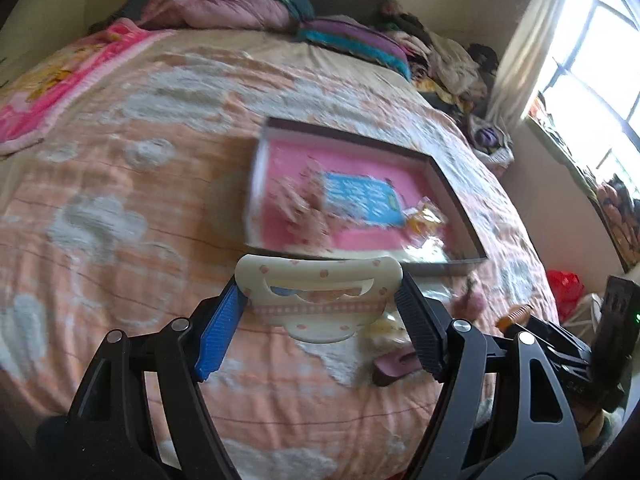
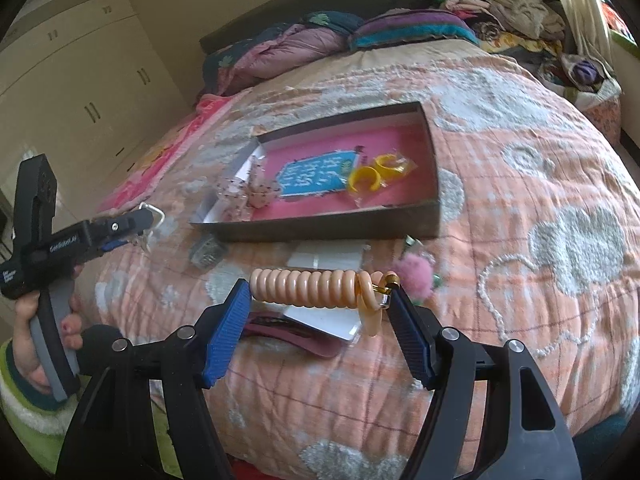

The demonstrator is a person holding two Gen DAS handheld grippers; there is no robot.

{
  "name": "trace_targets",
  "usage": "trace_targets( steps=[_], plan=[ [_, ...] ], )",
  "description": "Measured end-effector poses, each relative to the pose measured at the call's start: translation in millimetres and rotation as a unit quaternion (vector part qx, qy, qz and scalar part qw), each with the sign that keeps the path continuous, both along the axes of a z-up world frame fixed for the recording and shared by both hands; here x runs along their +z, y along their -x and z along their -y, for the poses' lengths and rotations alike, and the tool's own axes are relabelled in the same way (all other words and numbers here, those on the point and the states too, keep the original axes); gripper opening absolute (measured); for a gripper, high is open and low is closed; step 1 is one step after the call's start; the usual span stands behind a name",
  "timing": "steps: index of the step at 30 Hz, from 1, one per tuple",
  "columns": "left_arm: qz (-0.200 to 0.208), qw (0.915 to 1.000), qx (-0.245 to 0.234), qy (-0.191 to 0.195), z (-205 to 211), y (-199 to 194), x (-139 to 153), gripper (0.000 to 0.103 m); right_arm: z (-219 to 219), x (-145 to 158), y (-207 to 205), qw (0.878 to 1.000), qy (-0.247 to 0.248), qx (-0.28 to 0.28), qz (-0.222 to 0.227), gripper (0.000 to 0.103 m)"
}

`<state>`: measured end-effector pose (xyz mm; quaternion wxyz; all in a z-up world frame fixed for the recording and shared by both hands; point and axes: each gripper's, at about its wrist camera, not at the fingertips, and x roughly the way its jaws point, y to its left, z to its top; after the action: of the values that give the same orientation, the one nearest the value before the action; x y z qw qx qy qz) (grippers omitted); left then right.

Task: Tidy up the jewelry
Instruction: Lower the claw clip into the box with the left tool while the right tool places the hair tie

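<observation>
My left gripper (image 1: 320,300) is shut on a cream hair clip (image 1: 318,296) with pink dots, held above the bedspread in front of the box. My right gripper (image 2: 320,300) is shut on a peach spiral hair tie (image 2: 308,286) with a small gold clasp (image 2: 390,284). A dark shallow box (image 2: 332,224) with a pink lining lies on the bed and holds a blue card (image 2: 316,176), yellow cuffs (image 2: 374,172) and pale beaded jewelry (image 2: 248,192). The box also shows, blurred, in the left wrist view (image 1: 452,184). The left gripper appears at far left in the right wrist view (image 2: 132,220).
Loose items lie on the orange bedspread in front of the box: a pink pompom (image 2: 416,274), a white card (image 2: 324,316), a maroon clip (image 2: 280,334) and a grey item (image 2: 206,254). Pillows and clothes pile at the bed's far end (image 2: 400,28). A window is on the right (image 1: 592,80).
</observation>
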<state>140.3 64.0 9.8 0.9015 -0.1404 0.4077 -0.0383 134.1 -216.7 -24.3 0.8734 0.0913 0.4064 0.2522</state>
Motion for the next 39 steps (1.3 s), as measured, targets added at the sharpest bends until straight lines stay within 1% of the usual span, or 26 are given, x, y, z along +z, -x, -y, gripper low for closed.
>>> trace_targets(
  steps=[7, 15, 21, 27, 33, 39],
  plan=[
    [0.017, 0.9993, 0.032, -0.013, -32.5, 1.7, 17.2, 0.067, -23.4, 18.4, -2.2, 0.999, 0.003, 0.026, 0.021, 0.068],
    [0.041, 0.9984, 0.034, -0.018, -35.7, -12.2, 35.7, 0.067, -40.8, 44.1, -15.7, 0.998, 0.001, 0.04, 0.054, 0.068],
    [0.057, 0.9978, 0.022, -0.023, -25.1, -30.4, 47.8, 0.067, -43.8, 59.2, -26.7, 0.997, 0.006, 0.034, 0.073, 0.068],
    [0.067, 0.9973, 0.007, -0.029, -8.0, -47.6, 55.3, 0.067, -32.9, 67.1, -40.3, 0.996, 0.009, 0.011, 0.083, 0.068],
    [0.066, 0.9971, -0.01, -0.036, 9.1, -66.0, 57.0, 0.067, -18.1, 71.8, -53.7, 0.996, 0.011, -0.013, 0.091, 0.068],
    [0.056, 0.9972, -0.026, -0.043, 24.2, -85.6, 50.1, 0.067, -1.0, 69.0, -70.5, 0.995, 0.013, -0.035, 0.09, 0.068]
  ],
)
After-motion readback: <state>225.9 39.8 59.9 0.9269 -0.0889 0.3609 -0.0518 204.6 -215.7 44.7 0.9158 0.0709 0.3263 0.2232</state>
